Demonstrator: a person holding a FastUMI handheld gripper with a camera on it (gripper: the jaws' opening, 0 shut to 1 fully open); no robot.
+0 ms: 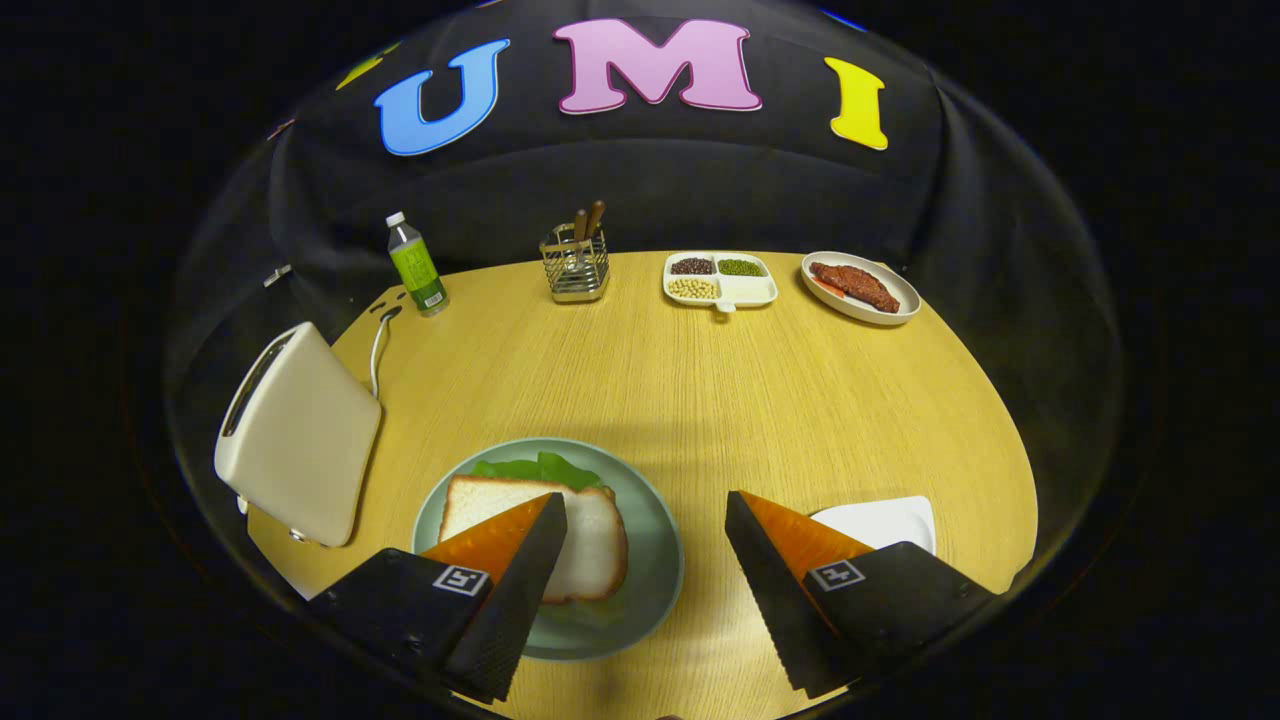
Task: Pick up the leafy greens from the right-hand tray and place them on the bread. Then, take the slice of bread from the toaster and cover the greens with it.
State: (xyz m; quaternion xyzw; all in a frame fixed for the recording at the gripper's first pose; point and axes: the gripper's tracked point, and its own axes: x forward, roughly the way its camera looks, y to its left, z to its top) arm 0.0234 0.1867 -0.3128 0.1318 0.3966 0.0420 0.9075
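Note:
A slice of white bread (590, 535) lies on the pale green plate (655, 585), partly behind my left finger. Green leaves (540, 468) stick out from under its far edge. The cream toaster (300, 440) stands left of the plate; I cannot see inside its slot. A white tray (885, 522) sits just beyond my right finger, with bare surface showing. My gripper (645, 520) hovers above the table with its fingers wide apart and nothing between them; the left fingertip overlaps the bread in view.
At the far side of the round wooden table (700, 400) stand a green bottle (417, 265), a wire holder with utensils (577, 262), a divided dish of beans (720, 280) and a plate with meat (860, 287). The toaster's cable (378, 345) runs back.

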